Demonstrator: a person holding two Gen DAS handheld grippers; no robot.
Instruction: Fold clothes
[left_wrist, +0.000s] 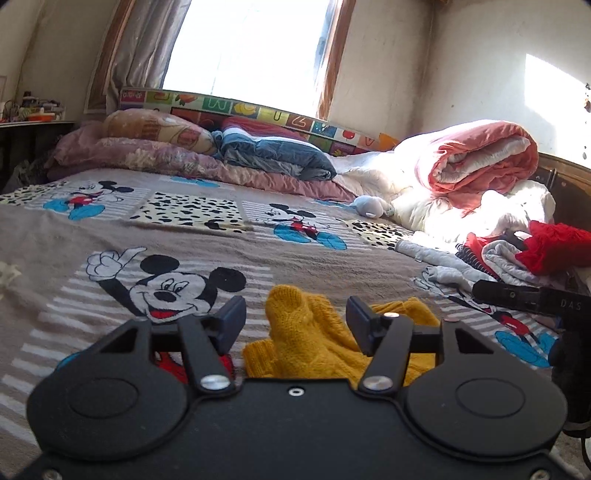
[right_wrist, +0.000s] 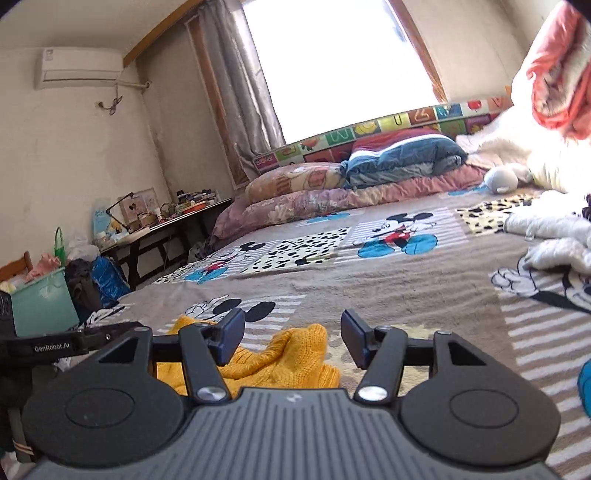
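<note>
standing parted and gripping nothing, the left gripper (left_wrist: 295, 321) is framing a raised fold of the yellow knit sweater (left_wrist: 314, 332), which is lying crumpled on the bedspread (left_wrist: 55, 240) just beyond its pads. the right gripper (right_wrist: 293, 338), also parted and empty, is seeing the sweater off toward its left finger, so the left hand is looking nearer.

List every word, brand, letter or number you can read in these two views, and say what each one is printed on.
"GenRobot.AI": on the left gripper, seen from the right wrist.
"DAS": on the right gripper, seen from the left wrist; the rest is cut off.
Large single letters and numerals: on the alphabet play mat under the window, too distorted to read surely.
Items on the side table: too small to read.
</note>
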